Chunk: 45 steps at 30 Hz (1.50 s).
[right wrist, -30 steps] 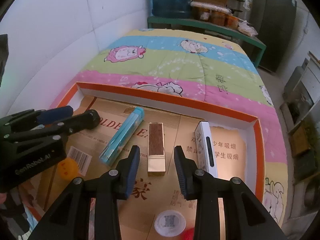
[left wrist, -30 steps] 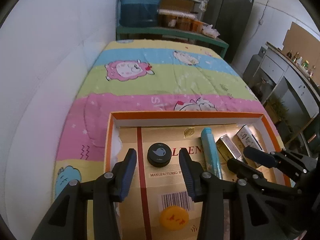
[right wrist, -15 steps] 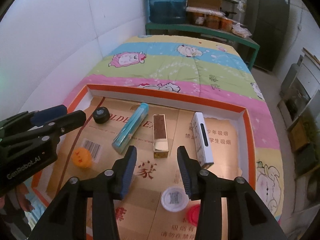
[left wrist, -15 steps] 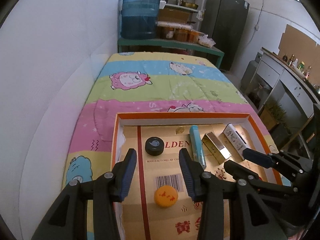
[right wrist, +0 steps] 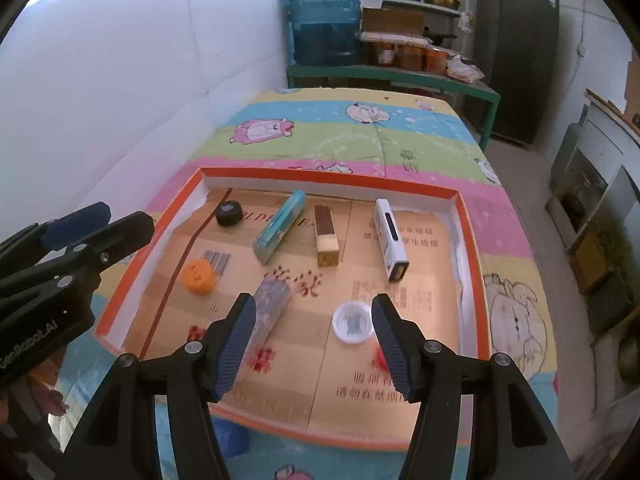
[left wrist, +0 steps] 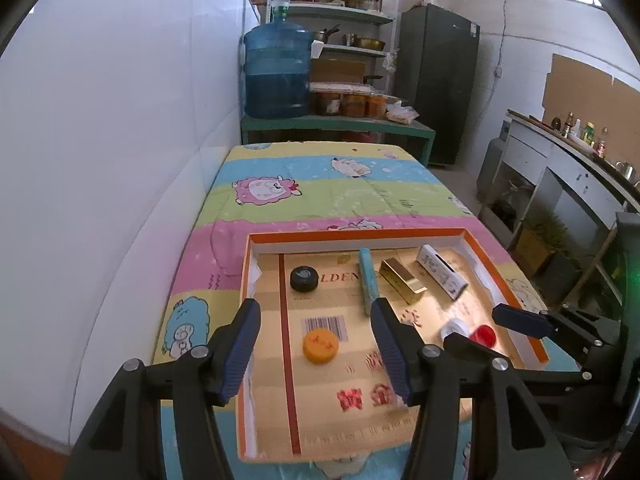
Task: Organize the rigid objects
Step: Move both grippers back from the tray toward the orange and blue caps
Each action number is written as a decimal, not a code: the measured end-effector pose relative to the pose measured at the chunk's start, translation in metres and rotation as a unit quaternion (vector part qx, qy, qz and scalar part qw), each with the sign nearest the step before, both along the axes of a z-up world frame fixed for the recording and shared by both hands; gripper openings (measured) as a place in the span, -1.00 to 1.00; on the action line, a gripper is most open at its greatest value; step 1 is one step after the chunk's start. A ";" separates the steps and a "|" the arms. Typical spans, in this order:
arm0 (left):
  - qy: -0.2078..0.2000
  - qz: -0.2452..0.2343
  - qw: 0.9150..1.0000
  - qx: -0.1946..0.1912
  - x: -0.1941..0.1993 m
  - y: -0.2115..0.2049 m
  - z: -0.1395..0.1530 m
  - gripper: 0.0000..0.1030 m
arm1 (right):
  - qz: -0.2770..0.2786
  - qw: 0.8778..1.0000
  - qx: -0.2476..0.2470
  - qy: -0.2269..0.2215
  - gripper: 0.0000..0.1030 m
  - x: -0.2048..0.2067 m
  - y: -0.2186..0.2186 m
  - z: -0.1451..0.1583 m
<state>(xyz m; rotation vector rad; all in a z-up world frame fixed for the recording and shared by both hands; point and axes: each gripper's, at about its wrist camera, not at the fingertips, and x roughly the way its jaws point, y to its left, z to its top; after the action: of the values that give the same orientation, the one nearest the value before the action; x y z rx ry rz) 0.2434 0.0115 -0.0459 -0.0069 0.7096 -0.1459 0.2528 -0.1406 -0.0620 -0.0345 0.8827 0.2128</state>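
An orange-rimmed tray with a cardboard floor lies on the cartoon quilt. In it are a black cap, an orange cap, a teal box, a gold box, a white box, a patterned box, a white cap and a red cap. My left gripper hovers above the orange cap, jaws opening, nothing between them. My right gripper hangs over the tray's near half, jaws opening and empty.
The quilt stretches beyond the tray to a green bench with a blue water jug and jars. A white wall runs along the left. Cabinets stand on the right. A blue object peeks from under the tray's near edge.
Both grippers have pulled back and risen, so the whole tray now shows. Both pairs of jaws stand wider than before. The tray's objects have not moved.
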 end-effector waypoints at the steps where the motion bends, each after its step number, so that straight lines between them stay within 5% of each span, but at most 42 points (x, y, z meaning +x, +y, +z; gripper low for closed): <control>1: -0.002 -0.002 1.000 0.000 -0.004 0.000 0.001 0.11 | -0.001 1.000 0.001 -0.001 0.20 -0.004 0.000 0.001; 18: -0.019 -0.011 1.000 -0.009 -0.076 -0.001 0.006 0.11 | -0.026 0.999 -0.012 -0.036 0.20 -0.080 -0.006 0.021; 33: 0.011 -0.070 0.997 -0.007 -0.129 -0.038 -0.046 0.11 | -0.087 0.995 -0.009 -0.041 0.20 -0.114 -0.029 0.017; 45: 0.054 -0.096 0.993 0.030 -0.124 -0.068 -0.080 0.11 | -0.102 0.994 0.003 -0.034 0.20 -0.124 -0.045 0.012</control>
<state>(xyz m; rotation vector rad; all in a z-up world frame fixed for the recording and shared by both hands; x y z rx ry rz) 0.1194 -0.0564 -0.1258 0.1115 0.8224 -0.3098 0.1286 -0.1860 -0.0501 0.0536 0.8112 0.0240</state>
